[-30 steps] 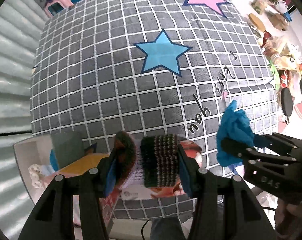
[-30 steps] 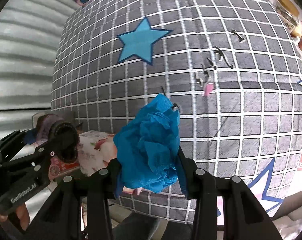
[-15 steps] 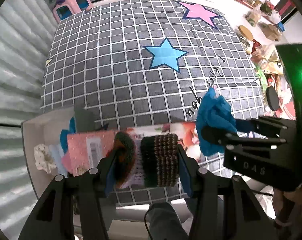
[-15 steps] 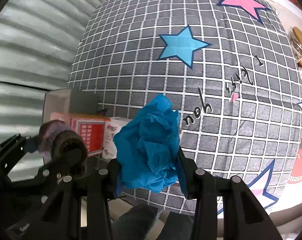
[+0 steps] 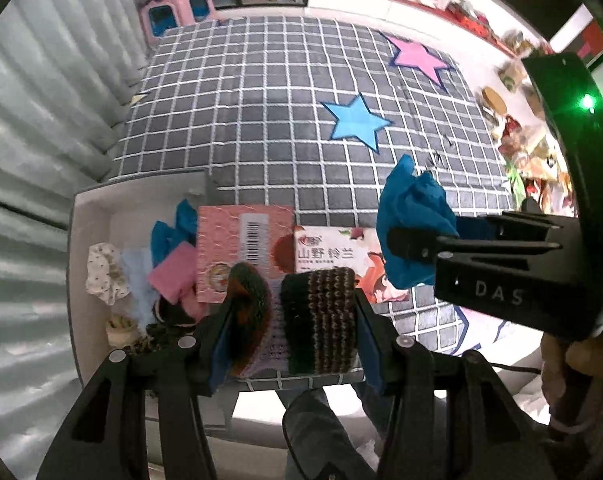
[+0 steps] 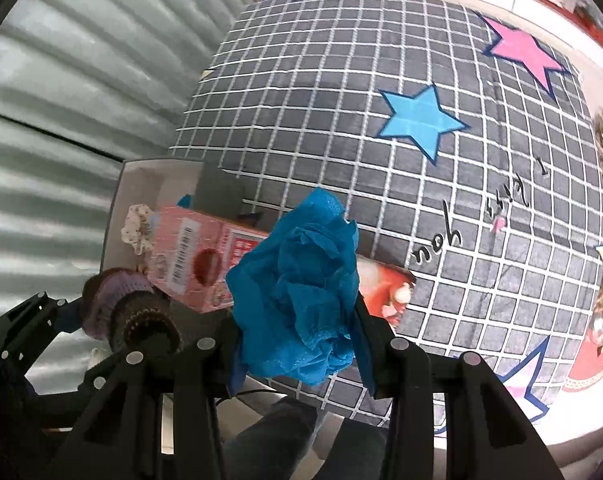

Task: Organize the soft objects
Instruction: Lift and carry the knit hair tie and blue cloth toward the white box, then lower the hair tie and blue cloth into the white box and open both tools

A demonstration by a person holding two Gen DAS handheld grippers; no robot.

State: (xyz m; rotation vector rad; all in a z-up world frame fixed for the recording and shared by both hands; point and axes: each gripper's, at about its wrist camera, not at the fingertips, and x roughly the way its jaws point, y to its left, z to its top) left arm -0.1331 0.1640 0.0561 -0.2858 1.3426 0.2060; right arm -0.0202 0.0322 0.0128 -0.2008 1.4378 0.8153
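My left gripper [image 5: 291,320] is shut on a rolled knitted piece [image 5: 321,320], brown-striped with purple and orange parts, above the bed's near edge. My right gripper [image 6: 297,320] is shut on a crumpled blue cloth [image 6: 297,292] and hangs just right of the left one; the same blue cloth [image 5: 411,220] appears in the left wrist view. Below them an open white box [image 5: 77,248] holds blue, pink and spotted white soft pieces. A pink tissue pack [image 5: 245,240] lies across the box's right rim, beside a printed pack [image 5: 333,256].
The grey grid bed cover [image 5: 261,120] with blue and pink stars stretches away beyond the box. A ribbed grey wall [image 5: 33,128] runs along the left. A pink stool [image 5: 173,8] stands at the far end, a cluttered shelf [image 5: 517,136] on the right, a person's leg [image 5: 321,436] below.
Both grippers have risen and drawn back toward the bed's near edge, each still holding its piece. The white box and the two packs have come fully into view.
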